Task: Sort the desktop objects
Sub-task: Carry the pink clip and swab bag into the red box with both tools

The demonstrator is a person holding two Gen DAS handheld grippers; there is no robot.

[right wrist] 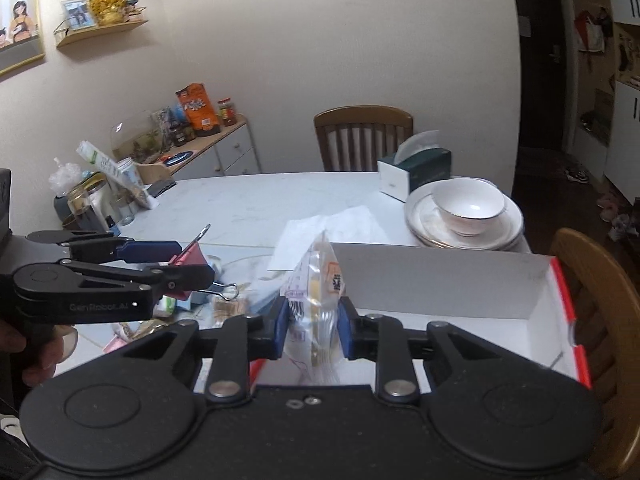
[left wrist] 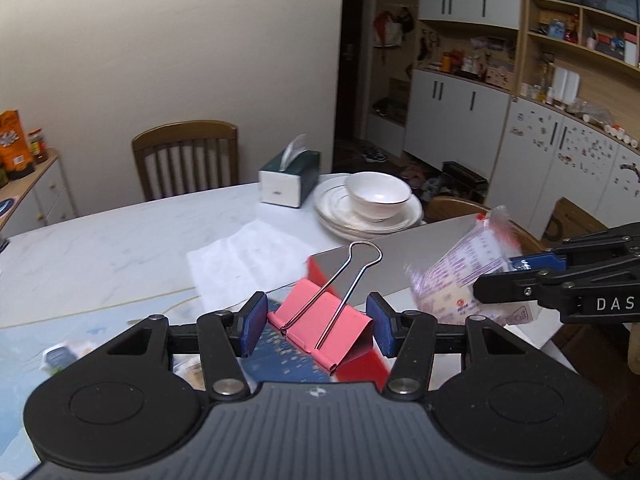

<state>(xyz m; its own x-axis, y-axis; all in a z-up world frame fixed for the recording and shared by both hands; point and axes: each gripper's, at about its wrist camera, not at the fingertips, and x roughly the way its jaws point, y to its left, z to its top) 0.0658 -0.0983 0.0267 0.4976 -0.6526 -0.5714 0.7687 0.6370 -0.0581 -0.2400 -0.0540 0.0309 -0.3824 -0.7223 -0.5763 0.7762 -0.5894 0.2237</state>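
My left gripper (left wrist: 316, 322) has its jaws clamped on one large pink binder clip (left wrist: 320, 320) with silver wire handles, folded steel, tilted, held above the near edge of the red cardboard box (left wrist: 360, 366) with the white inside. My right gripper (right wrist: 312, 330) has its jaws pinched tight on one clear crinkly snack packet (right wrist: 316, 280) printed in red and orange, upright, over the same box's near wall. On the white marble surface (left wrist: 120, 240) behind: one white bowl (left wrist: 378, 194) on stacked white plates (left wrist: 340, 216), one green tissue box (left wrist: 290, 178), one white sheet of paper (left wrist: 244, 264).
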